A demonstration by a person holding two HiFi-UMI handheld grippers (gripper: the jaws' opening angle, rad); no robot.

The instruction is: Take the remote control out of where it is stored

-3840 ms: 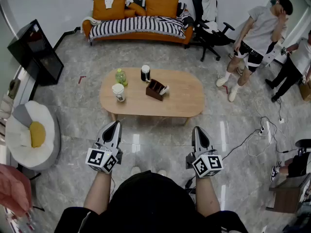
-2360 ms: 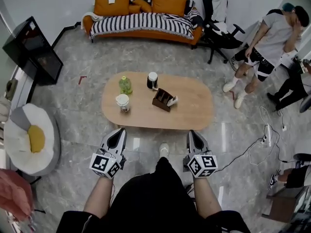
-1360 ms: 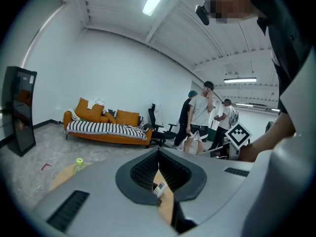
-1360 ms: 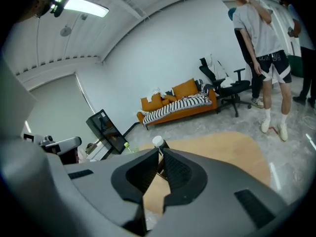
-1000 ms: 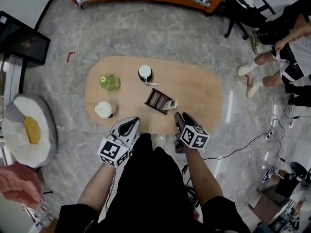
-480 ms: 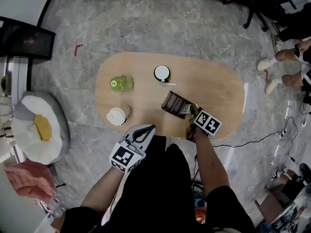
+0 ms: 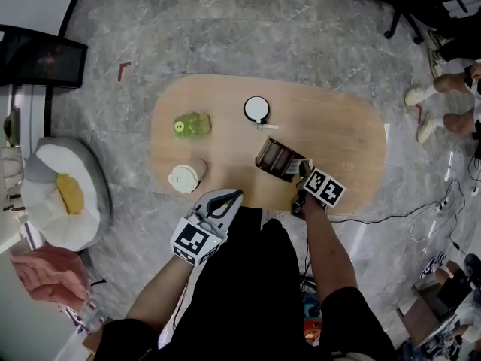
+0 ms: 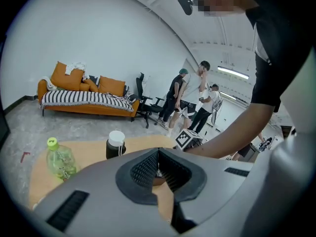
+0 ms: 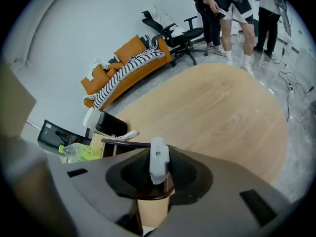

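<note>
- We see a light, wood-grained worktop (image 7: 338,134) on a grey marbled floor (image 7: 225,36).
- The remote control (image 9: 158,159) is pale grey, and the holder (image 7: 272,156) is dark brown.
- The bottle (image 7: 192,125) is clear green with a yellow-green cap.
- The flask (image 7: 256,109) is black with a white lid.
- We note an orange sofa (image 8: 111,86) under a black-and-white striped throw (image 8: 84,98).

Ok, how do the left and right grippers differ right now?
The left gripper has its jaws together with nothing between them; the right gripper has its jaws closing on the remote control. The left gripper is held back at the near edge of the table; the right gripper reaches over it to the brown holder. Both point toward the table.
</note>
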